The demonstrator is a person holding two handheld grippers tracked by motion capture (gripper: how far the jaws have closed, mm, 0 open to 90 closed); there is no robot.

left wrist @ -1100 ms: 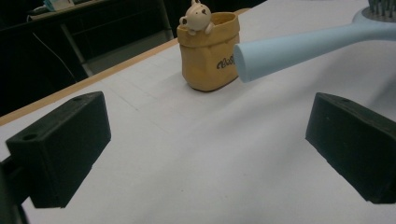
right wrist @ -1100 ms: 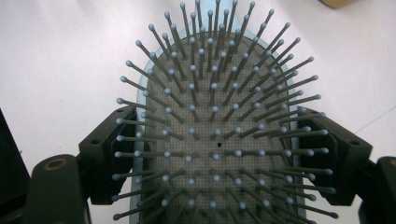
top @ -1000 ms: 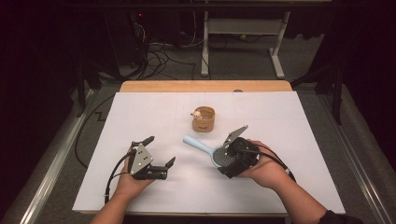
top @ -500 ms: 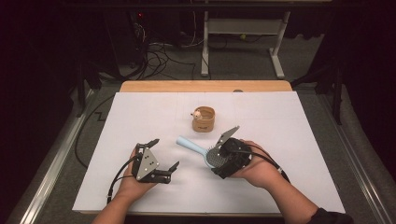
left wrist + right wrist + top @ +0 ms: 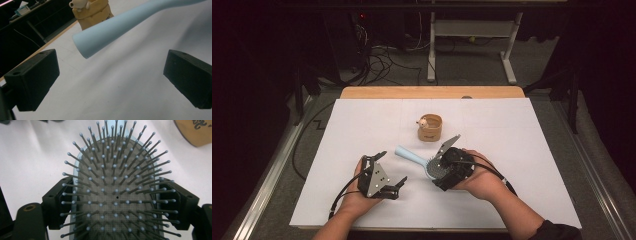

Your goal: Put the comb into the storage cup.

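Fingers (image 5: 58, 205) of right gripper (image 5: 117, 202) clamp bristly oval hairbrush (image 5: 115, 195) head

Lab, white-covered table (image 5: 362, 120), floor cables (image 5: 382, 55)

A white sheet (image 5: 362, 125) covered the table, leaving a strip of its wooden top (image 5: 377, 93) bare along the far edge. Near the middle of the sheet stood a short tan cup (image 5: 430, 131) with dark lettering on its side and a small pale figurine (image 5: 424, 121) perched on its rim. Grey metal rails (image 5: 267, 175) ran along both sides of the table. Beyond it, loose black cables (image 5: 382, 55) lay tangled on the dark floor beside a white frame (image 5: 509, 55), and a small red light (image 5: 363, 16) glowed in the gloom.
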